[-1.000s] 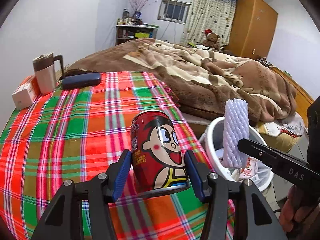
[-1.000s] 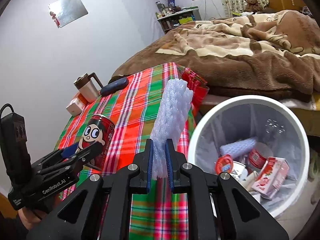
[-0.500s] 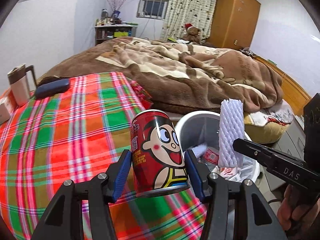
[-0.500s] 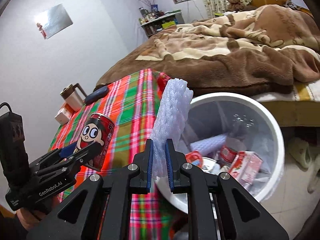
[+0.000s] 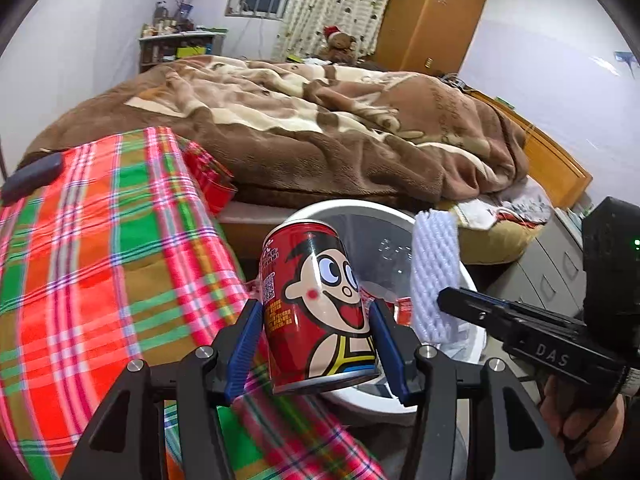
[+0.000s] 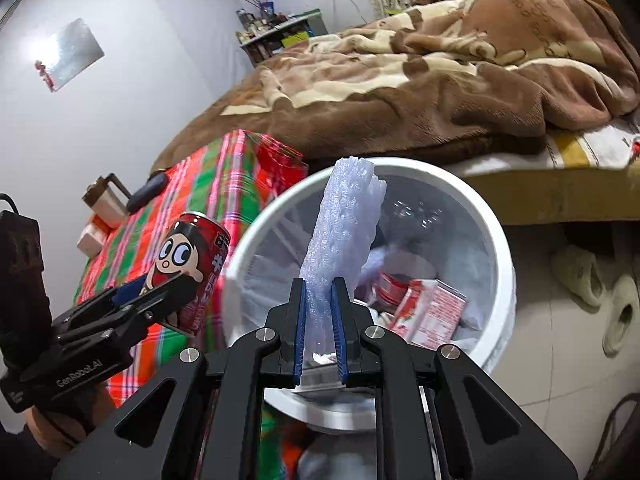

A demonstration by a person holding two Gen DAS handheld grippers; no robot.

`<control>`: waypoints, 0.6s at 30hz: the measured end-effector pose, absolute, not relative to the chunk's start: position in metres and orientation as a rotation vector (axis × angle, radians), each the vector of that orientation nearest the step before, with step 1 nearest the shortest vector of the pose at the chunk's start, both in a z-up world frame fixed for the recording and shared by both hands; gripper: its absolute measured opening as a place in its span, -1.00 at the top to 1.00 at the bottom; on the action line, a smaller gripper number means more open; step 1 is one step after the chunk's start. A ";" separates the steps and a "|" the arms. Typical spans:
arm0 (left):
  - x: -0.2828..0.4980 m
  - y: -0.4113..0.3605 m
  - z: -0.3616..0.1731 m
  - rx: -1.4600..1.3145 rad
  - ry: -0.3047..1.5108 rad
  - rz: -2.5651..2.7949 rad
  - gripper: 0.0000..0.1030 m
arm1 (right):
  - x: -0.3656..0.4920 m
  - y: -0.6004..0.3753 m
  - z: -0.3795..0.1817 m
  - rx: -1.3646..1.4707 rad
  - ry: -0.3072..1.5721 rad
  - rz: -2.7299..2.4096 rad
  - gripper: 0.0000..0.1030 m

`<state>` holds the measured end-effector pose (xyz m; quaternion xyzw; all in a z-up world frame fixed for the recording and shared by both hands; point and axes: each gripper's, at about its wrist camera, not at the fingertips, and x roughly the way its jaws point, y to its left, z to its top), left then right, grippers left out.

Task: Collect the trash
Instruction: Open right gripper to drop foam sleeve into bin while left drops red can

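Drop step: left gripper (image 5: 316,340) clamps can (image 5: 316,308); right gripper (image 6: 319,320), jaws narrow, pinches foam (image 6: 344,232). Both over bin (image 6: 502,280), its rim at 12 o'clock. Next, judged: part jaws above the bin mouth.

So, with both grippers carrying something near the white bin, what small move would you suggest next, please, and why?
Probably open the right gripper first. Its white foam net stands over the mouth of the white bin, so it should drop in among the trash there. The left gripper holds the red can nearer the bin's rim and the plaid cloth, so it likely needs to move further over.
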<state>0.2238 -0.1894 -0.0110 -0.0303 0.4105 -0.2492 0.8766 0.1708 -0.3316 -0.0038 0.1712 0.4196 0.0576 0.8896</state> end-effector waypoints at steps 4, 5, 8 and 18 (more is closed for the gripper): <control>0.230 -0.198 -0.019 -0.065 0.881 -0.549 -0.07 | 0.172 -0.335 -0.009 0.356 0.894 0.113 0.75; 0.232 -0.200 -0.021 -0.064 0.890 -0.553 -0.08 | 0.172 -0.336 -0.010 0.356 0.899 0.113 0.74; 0.236 -0.203 -0.026 -0.060 0.907 -0.554 -0.07 | 0.174 -0.336 -0.013 0.359 0.912 0.118 0.73; 0.235 -0.196 -0.022 -0.068 0.893 -0.532 -0.08 | 0.172 -0.338 -0.013 0.371 0.905 0.114 0.23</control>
